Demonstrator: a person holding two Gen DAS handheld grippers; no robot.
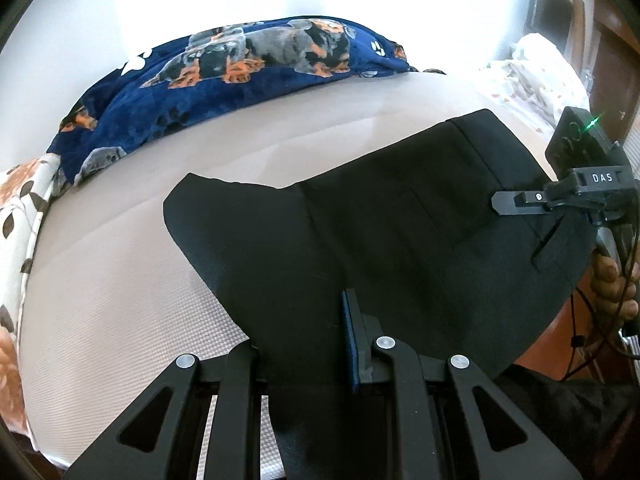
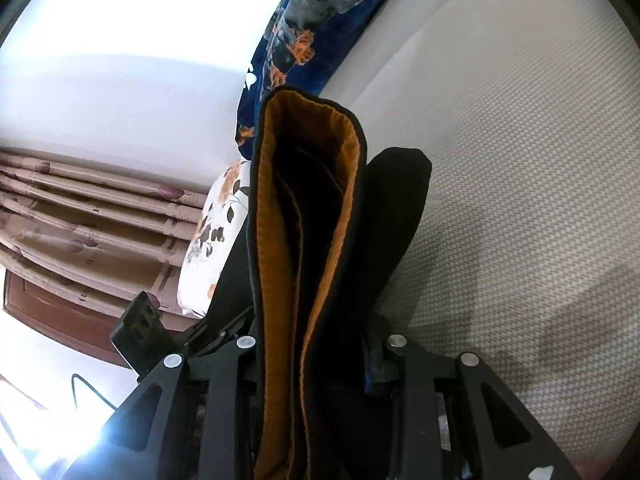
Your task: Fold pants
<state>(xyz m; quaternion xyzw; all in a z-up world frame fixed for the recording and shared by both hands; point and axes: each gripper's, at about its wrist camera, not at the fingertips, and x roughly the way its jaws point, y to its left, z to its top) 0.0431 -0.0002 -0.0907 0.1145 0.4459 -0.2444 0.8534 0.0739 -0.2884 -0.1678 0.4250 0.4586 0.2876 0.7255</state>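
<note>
Black pants (image 1: 400, 232) lie spread over the beige mattress (image 1: 120, 280), waist end to the right. My left gripper (image 1: 304, 344) is shut on the near edge of the pants, cloth running between its jaws. My right gripper (image 1: 516, 202) shows at the right in the left wrist view, held by a hand at the waistband. In the right wrist view my right gripper (image 2: 312, 356) is shut on the waistband of the pants (image 2: 304, 220), whose orange lining faces the camera. The left gripper (image 2: 216, 336) shows at lower left there.
A navy dog-print blanket (image 1: 240, 76) lies along the far side of the mattress. A floral pillow (image 1: 20, 208) sits at the left edge. White patterned bedding (image 1: 532, 76) is piled far right. Curtains (image 2: 92, 208) hang beyond the bed.
</note>
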